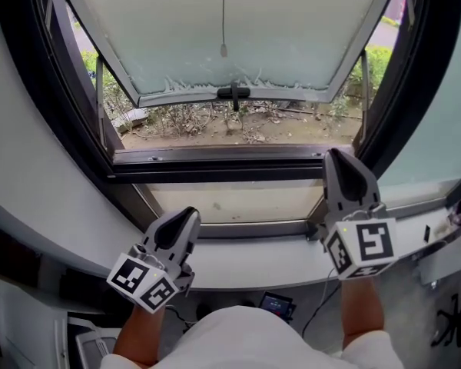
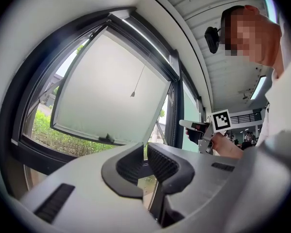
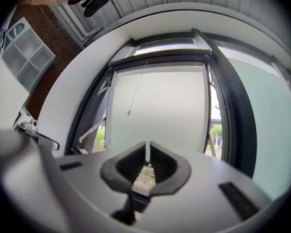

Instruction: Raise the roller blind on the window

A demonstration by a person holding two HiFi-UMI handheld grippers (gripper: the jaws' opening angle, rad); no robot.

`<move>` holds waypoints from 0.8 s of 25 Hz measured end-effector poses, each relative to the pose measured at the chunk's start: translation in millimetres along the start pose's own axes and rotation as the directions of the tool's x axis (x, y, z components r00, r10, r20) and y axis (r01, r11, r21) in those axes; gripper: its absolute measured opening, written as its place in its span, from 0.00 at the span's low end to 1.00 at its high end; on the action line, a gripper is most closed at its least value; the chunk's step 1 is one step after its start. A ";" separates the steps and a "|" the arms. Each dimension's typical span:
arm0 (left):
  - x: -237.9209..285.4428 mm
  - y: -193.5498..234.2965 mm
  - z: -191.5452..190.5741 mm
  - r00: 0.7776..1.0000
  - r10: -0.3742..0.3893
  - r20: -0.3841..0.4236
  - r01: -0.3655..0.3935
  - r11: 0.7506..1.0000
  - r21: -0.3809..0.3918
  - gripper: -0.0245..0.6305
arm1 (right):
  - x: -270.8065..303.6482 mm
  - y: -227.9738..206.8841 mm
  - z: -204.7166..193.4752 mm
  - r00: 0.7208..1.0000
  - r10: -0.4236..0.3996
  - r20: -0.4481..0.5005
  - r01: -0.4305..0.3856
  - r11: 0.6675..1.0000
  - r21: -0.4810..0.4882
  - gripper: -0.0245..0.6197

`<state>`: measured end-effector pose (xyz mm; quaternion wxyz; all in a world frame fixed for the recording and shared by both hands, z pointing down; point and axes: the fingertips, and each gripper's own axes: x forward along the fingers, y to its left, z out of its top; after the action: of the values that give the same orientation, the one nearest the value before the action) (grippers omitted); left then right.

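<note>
Both claws, left gripper (image 1: 187, 217) and right gripper (image 1: 339, 160), sit pinched nearly closed on nothing just below the window (image 1: 215, 162), while the blind's pull cord (image 1: 223, 21) dangles mid-window, well above them.

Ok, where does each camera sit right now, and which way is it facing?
Head view: on the person's head, looking steeply down at the open window; shows left forearm, right forearm, left gripper, right gripper.
Left gripper view: rides the left gripper, looking up along its near-shut, empty jaws at the window; shows the head, right hand and right gripper.
Right gripper view: rides the right gripper, looking up along its near-shut, empty jaws; head at top left.
Shared: all three see the pull cord.
</note>
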<state>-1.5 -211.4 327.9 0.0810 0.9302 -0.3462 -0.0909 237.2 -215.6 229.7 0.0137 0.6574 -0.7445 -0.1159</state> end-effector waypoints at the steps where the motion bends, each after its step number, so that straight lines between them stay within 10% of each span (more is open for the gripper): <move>1: 0.5 -0.9 -2.0 1.000 0.007 -0.001 -0.007 1.000 -0.001 0.10 | -1.3 0.2 -8.7 1.000 0.006 -0.014 -0.006 1.000 0.015 0.10; 20: -27.9 -17.0 -59.3 0.992 0.090 -0.092 -0.096 0.994 -0.061 0.10 | -39.8 56.6 -146.6 0.963 0.164 -0.212 -0.129 0.977 0.169 0.10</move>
<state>1.8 -175.1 385.0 0.1307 0.9131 -0.3820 -0.0566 212.6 -193.1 388.4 0.0558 0.6082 -0.7916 0.0184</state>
